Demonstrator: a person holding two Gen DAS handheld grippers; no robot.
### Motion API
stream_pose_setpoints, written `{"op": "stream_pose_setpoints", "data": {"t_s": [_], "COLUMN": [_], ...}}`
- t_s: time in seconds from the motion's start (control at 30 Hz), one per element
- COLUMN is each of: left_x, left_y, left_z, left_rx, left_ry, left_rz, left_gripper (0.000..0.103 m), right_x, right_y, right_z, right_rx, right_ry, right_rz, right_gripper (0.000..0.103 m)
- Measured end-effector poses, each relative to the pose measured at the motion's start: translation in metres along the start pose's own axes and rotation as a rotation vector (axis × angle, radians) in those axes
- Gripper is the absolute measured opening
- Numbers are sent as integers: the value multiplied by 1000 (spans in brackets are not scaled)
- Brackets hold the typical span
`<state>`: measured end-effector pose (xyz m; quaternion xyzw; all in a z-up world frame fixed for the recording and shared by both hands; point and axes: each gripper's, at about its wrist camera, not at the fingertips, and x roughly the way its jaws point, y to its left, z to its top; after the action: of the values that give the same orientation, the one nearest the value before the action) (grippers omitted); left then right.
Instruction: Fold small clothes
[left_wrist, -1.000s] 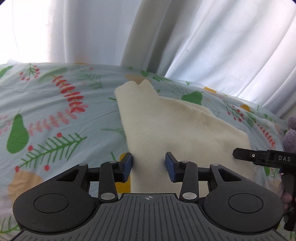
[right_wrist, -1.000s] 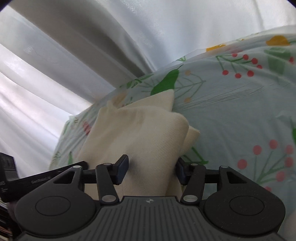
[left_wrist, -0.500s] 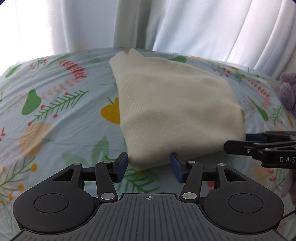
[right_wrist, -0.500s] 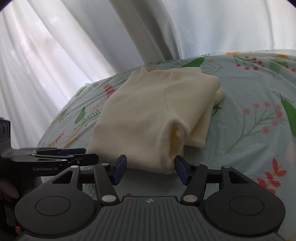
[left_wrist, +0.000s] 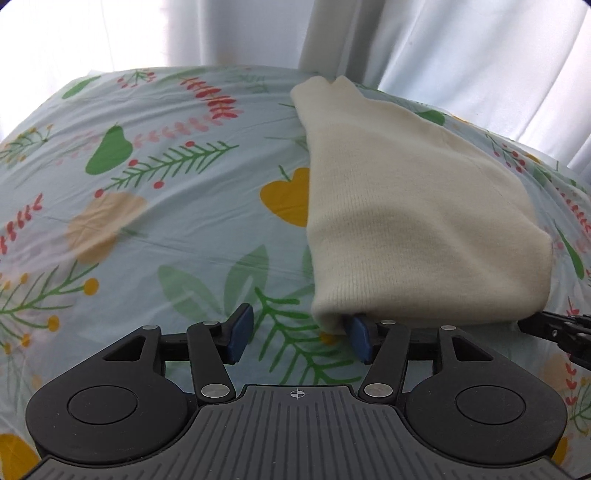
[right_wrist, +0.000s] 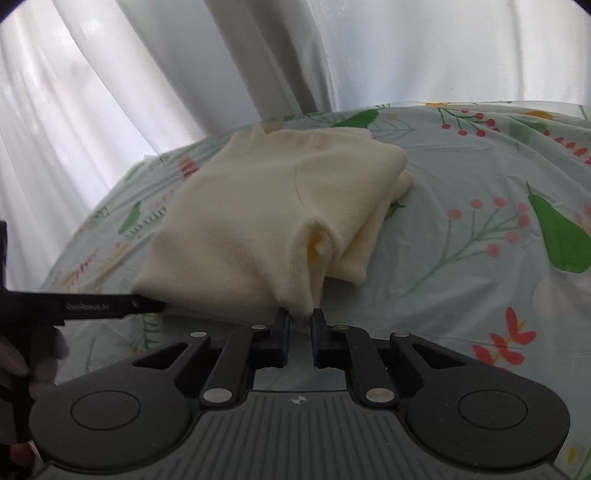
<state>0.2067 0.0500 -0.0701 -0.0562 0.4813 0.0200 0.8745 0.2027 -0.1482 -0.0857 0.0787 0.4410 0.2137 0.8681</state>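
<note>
Your left gripper (left_wrist: 297, 334) stands with its jaws open, and they have just been widening; only the right-hand pad touches the near left corner of the cream knit garment (left_wrist: 406, 206), which lies folded on the floral bedsheet (left_wrist: 166, 206). Nothing sits between the pads but sheet. Close from here and you'll likely pinch the bedsheet or catch nothing, because the corner lies off to the right of the gap; shift right before you squeeze.

Further right, your right gripper (right_wrist: 298, 325) has just snapped its jaws shut on the near right corner of the garment (right_wrist: 280, 206), and the knit puckers up into a ridge above the pads. That bite looks thin. Lift on it alone and the soft fabric could slip out, or the stacked layers beneath could slide apart, since only one corner is held and the far side edge already shows layers stepping out.

If you pull with the right while the left is empty, expect the fold to skew and drag across the sheet towards the curtain (right_wrist: 166, 74) side or bunch up.
</note>
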Motion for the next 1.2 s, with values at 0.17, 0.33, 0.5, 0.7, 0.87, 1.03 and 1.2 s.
{"op": "stream_pose_setpoints", "data": {"t_s": [0.17, 0.33, 0.5, 0.7, 0.87, 1.03, 1.2], "left_x": [-4, -22, -43, -21, -1, 6, 4], "left_y": [-7, -14, -20, -26, -30, -33, -23], "left_z": [-2, -2, 5, 16, 10, 8, 7], "left_rx": [29, 58, 59, 75, 77, 121, 113], "left_ry": [-2, -12, -83, -76, -46, -55, -37], "left_rz": [34, 60, 42, 68, 71, 94, 80], "left_gripper": [61, 58, 59, 60, 62, 71, 77], "right_x": [-5, -35, -27, 16, 17, 19, 20], "right_y": [-8, 5, 36, 45, 39, 40, 45], "right_z": [-1, 12, 21, 14, 14, 12, 9], "right_rx": [5, -23, -81, -180, -225, -285, -341], "right_ry": [19, -53, -94, -44, -37, -41, -43], "right_rz": [-103, -93, -1, -97, -118, -127, -156], "right_gripper": [0, 4, 21, 12, 0, 0, 0]}}
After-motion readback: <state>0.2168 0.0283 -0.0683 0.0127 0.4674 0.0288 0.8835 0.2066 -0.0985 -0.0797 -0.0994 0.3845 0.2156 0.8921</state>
